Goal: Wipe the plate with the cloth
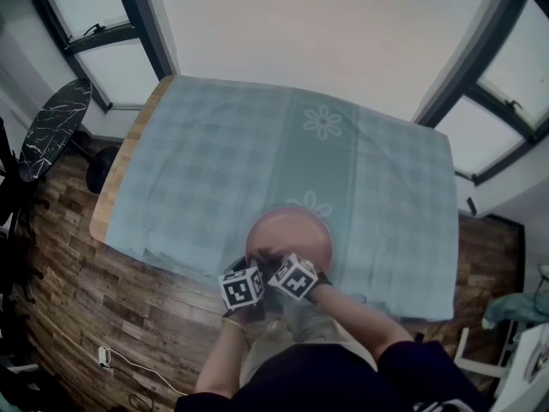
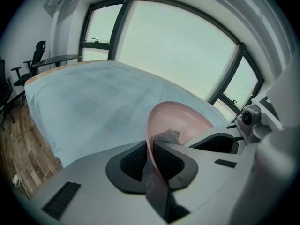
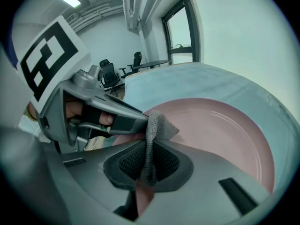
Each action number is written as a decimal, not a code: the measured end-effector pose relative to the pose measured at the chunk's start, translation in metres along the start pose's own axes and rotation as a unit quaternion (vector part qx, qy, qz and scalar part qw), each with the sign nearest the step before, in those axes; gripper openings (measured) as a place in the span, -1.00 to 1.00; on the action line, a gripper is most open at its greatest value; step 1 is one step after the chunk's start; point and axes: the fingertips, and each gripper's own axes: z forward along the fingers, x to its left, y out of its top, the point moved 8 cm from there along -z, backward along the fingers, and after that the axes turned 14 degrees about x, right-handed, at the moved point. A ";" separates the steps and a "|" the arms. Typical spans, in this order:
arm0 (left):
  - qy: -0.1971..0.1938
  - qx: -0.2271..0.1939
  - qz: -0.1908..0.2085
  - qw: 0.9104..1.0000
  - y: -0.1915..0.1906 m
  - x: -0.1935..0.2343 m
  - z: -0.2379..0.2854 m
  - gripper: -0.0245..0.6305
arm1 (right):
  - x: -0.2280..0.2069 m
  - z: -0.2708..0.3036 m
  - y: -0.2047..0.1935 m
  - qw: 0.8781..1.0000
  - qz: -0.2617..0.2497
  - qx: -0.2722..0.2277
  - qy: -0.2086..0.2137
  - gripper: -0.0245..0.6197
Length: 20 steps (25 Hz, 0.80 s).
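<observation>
Closest in, the person's forearms come together low in front of the body, elbows tucked and both tools angled steeply down, their marker cubes almost touching at the near edge of the table (image 1: 116,178). The left gripper (image 2: 151,161) is closed nearly all the way, its pads pressed on either side of the plate's (image 2: 183,121) near rim, so the pink plate stands tipped up on edge with its hollow face turned to the other hand; I'd judge it is held that way to steady it and offer the face for wiping. The right gripper (image 3: 147,161) is clamped on a fold of the grey cloth (image 3: 157,128), which rises in a small tuft above the jaws and lies against the plate's inner face close to the left tool's nose (the two tools crowd each other there, so strokes will likely have to be short or sweep outward towards the open side). That wrist looks cocked inward, bringing the cloth across the rim region, so the wiping looks to be under way on the near part of the face, with the wide far part yet to be covered. Beyond the plate the pale checked tablecloth (image 1: 214,161) stretches away bare, and past the table's far edge stand the dark-framed windows (image 1: 94,24).
</observation>
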 end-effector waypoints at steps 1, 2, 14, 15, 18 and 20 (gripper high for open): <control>0.000 0.000 0.001 1.000 0.000 0.000 0.000 -0.76 | 0.001 0.000 -0.001 1.000 -0.001 0.001 0.005 -0.82; 0.000 -0.001 0.001 1.000 0.000 0.000 0.000 -0.76 | 0.001 -0.001 -0.002 1.000 -0.003 0.002 0.010 -0.82; -0.007 -0.005 0.000 1.000 0.000 -0.001 0.000 -0.76 | -0.002 -0.025 -0.020 1.000 0.009 -0.018 0.015 -0.82; -0.007 -0.005 0.000 1.000 0.000 -0.001 0.000 -0.76 | -0.006 -0.029 -0.020 1.000 0.014 -0.023 0.011 -0.82; -0.008 -0.005 -0.001 1.000 0.000 -0.001 0.000 -0.76 | -0.020 -0.037 -0.018 0.999 0.026 -0.033 -0.001 -0.82; -0.009 -0.005 -0.001 1.000 0.000 -0.001 0.000 -0.76 | -0.030 -0.042 -0.017 0.999 0.026 -0.034 -0.015 -0.82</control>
